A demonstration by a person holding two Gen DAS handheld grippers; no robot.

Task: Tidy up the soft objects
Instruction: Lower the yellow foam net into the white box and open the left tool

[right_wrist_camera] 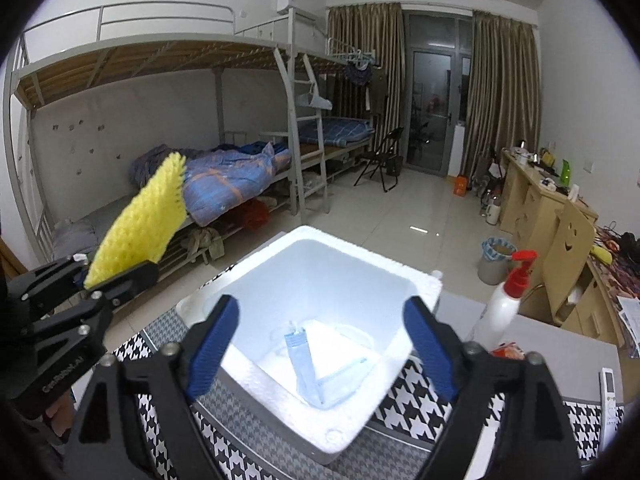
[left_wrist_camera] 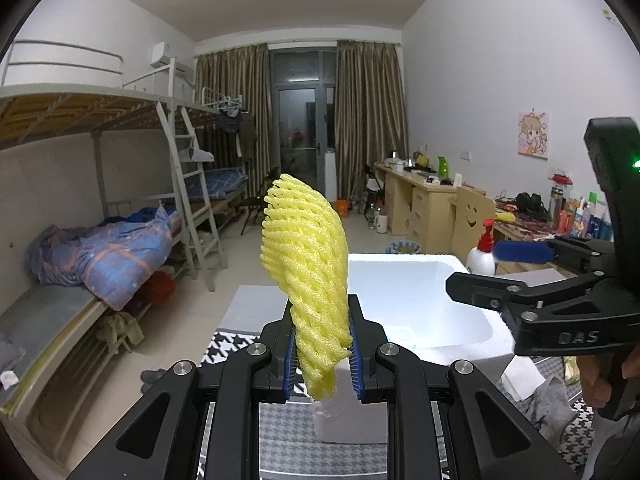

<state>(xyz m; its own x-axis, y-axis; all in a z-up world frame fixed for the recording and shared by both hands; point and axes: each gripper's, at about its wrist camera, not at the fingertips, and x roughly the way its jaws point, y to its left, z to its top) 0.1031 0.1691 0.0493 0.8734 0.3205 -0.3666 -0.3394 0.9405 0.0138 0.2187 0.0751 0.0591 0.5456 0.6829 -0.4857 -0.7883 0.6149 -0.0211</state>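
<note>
Your left gripper (left_wrist_camera: 322, 354) clamps the yellow net (left_wrist_camera: 308, 268) upright, left of the box (right_wrist_camera: 256, 364), ready to drop in. Right gripper (right_wrist_camera: 324, 344) gapes wide, empty, over the box's masks (right_wrist_camera: 320, 364).

The lower tip of the yellow foam net (left_wrist_camera: 308, 280) hides part of the white foam box (left_wrist_camera: 420, 276) behind it, and the left claw (left_wrist_camera: 322, 354) covers the box's near corner. In the right wrist view the right claw (right_wrist_camera: 322, 350) blocks the box's near wall, and the remote control (right_wrist_camera: 612, 396) is cut off by the lens rim. The items on the far desk (right_wrist_camera: 536, 196) are too small to identify. The spray bottle (right_wrist_camera: 502, 308) has its base hidden.
</note>
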